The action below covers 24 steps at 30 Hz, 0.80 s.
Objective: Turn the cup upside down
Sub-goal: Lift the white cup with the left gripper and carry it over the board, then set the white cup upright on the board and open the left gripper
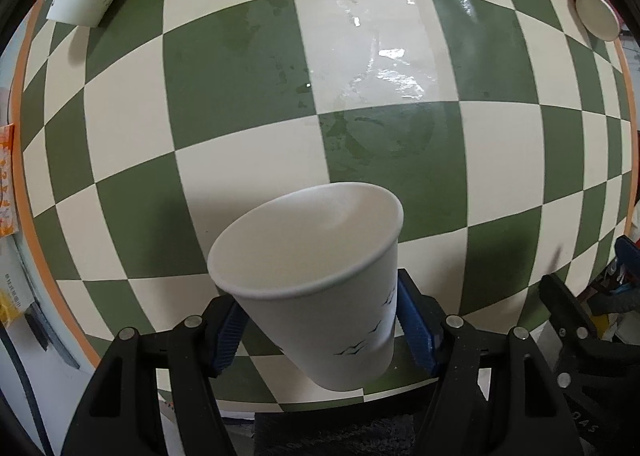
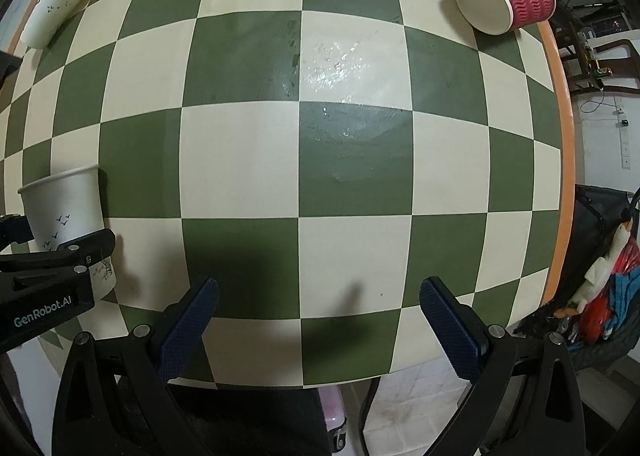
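Currently the left gripper is closed on the lower wall of the white cup, which sits between its two blue pads with the mouth up and tilted away from the camera; in the right wrist view the same cup appears lifted clear of the checkered desk. The cup's long axis runs nearly upright, across the line between the pads, so the inversion should depend on rolling the left wrist. The right gripper is spread wide, empty, well apart from the cup.

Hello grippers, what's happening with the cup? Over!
Left gripper jaws shut on white cup, mouth still up, unflipped. Right gripper open, empty. Wet patch on table; nothing blocking.
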### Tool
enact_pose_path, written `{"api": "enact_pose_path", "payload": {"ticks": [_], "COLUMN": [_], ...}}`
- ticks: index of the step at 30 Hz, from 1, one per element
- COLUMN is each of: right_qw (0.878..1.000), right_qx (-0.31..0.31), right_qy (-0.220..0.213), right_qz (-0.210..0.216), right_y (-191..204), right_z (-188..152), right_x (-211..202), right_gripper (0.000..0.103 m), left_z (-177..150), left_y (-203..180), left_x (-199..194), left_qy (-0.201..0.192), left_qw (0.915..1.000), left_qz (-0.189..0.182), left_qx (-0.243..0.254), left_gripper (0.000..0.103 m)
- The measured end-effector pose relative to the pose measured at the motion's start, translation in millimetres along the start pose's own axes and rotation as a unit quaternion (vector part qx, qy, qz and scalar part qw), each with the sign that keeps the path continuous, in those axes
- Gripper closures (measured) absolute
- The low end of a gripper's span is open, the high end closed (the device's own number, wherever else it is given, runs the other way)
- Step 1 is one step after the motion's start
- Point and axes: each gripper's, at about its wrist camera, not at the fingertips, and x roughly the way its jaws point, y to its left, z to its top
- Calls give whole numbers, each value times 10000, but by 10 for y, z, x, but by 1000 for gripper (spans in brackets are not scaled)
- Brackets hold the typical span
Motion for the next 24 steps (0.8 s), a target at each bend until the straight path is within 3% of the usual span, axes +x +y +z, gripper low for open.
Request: {"api": "enact_pose_path", "payload": {"ticks": [6,7,9,16,24], "right_qw": [10000,10000,10000,9999,9995], "right_qx": [30,35,44,37,34], "right_qy": [-17,-23,-32,-90,-216], "right_qz": [25,29,44,72,209], "right_y": [86,79,86,88,51], "right_z": [53,55,66,72,4], "right_x": [-73,-69,-85,-130,-286], "right_gripper": [1,1,1,1,1], "left_z": [-1,-55,-92,-152,-243], "left_y": [57,55,21,47,346], "left_x": [-73,-96,-135,-243,-693], "left_qy": [-144,-173,-217,-333,-638], "left_qw": [9999,9998,9997,9994,9968], "left_qz": [85,101,99,27,-100], "left_qx": [-35,-37,-22,-90,-476], "left_gripper": [34,32,17,16,16]}}
